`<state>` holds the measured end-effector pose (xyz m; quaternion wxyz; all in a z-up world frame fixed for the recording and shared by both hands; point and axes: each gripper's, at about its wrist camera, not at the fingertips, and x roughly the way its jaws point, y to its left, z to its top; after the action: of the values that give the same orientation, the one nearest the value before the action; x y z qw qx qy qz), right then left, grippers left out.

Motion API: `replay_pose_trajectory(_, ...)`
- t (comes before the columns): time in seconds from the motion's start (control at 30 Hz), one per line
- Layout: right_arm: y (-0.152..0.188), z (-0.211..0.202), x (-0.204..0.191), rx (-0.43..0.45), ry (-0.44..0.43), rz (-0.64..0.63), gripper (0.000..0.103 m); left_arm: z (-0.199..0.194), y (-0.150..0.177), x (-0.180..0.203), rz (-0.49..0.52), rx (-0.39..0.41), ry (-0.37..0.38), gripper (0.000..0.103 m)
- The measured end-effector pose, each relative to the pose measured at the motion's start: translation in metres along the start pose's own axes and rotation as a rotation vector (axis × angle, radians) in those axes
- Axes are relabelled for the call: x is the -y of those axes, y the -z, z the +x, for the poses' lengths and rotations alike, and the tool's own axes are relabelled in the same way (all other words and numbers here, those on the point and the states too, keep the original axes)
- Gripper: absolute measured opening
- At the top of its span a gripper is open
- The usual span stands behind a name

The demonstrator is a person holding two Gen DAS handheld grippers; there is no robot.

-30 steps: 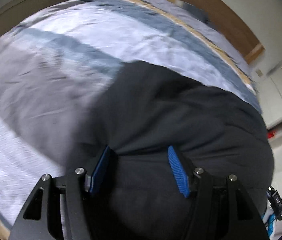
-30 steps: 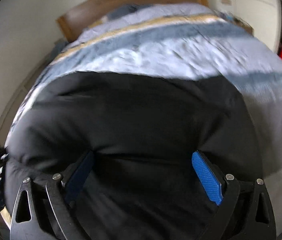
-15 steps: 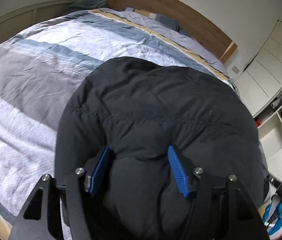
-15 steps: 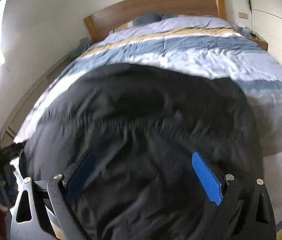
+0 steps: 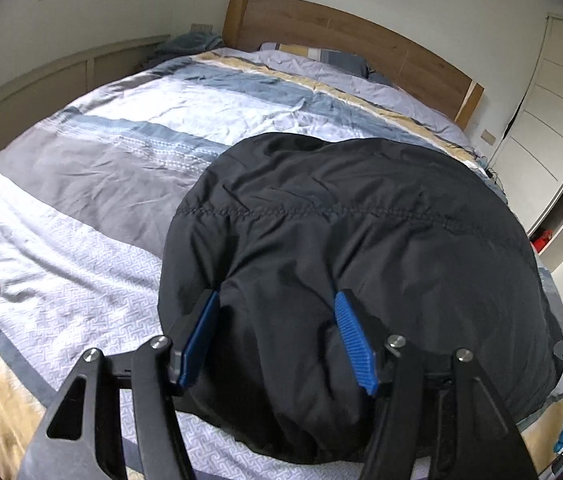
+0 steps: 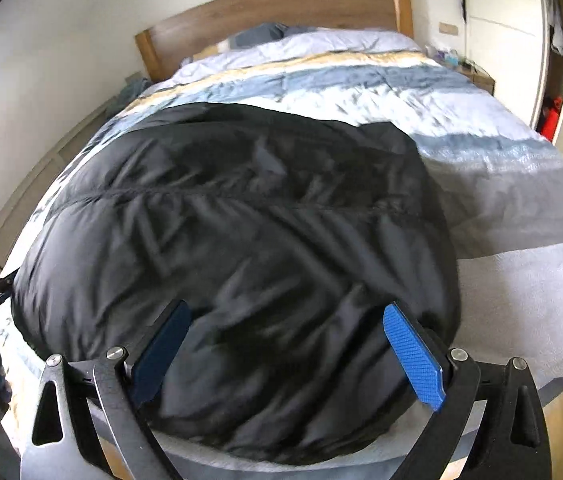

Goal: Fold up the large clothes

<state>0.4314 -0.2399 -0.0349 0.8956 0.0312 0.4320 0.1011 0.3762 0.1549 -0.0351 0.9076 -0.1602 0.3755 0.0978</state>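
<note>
A black padded jacket (image 5: pixel 361 240) lies spread on the striped duvet (image 5: pixel 129 152) of a bed, with its near edge bunched at the foot end, far from the wooden headboard (image 5: pixel 345 36). A stitched seam runs across it from side to side, and the cloth on the side away from the headboard puffs up in soft folds.

The left tool (image 5: pixel 277 336) has its 2 blue pads (image 5: pixel 351 340) set apart, with a thick fold of the jacket bulging up between them. The cloth fills the gap and touches both pads, yet the pads are not pressed together, so I cannot tell whether it is truly pinched or only sitting there.

The right tool (image 6: pixel 293 348) is spread wide, its fingers (image 6: pixel 413 356) standing on either side of the jacket's near edge. The jacket (image 6: pixel 241 248) lies between and beneath them; the view is blurred, and contact cannot be told.

Measured from the headboard, the jacket covers the half of the duvet (image 6: pixel 501 184) farthest away. Pillows (image 5: pixel 313 54) rest right against the headboard. To the side of the headboard, a white wardrobe (image 5: pixel 553 120) stands against the wall.
</note>
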Motion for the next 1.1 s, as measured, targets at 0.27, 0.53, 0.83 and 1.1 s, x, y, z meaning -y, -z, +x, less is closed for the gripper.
replay_pose_trajectory(0.27,0.016,0.012,-0.003,-0.042,-0.003,0.032,0.099,0.002,0.010,0.002,0.039,0.013,-0.020,0.058)
replay_pose_trajectory(0.53,0.022,0.011,0.004,-0.037,0.005,0.047,0.099,0.005,0.013,0.003,0.065,0.016,-0.028,0.058)
replay_pose_trajectory(0.83,0.027,0.000,0.013,-0.049,0.028,0.069,0.099,-0.007,0.014,0.000,0.078,0.004,-0.051,0.058)
replay_pose_trajectory(1.1,0.043,-0.029,0.030,-0.066,0.072,0.118,0.101,-0.050,0.021,0.000,0.105,0.025,-0.074,0.058)
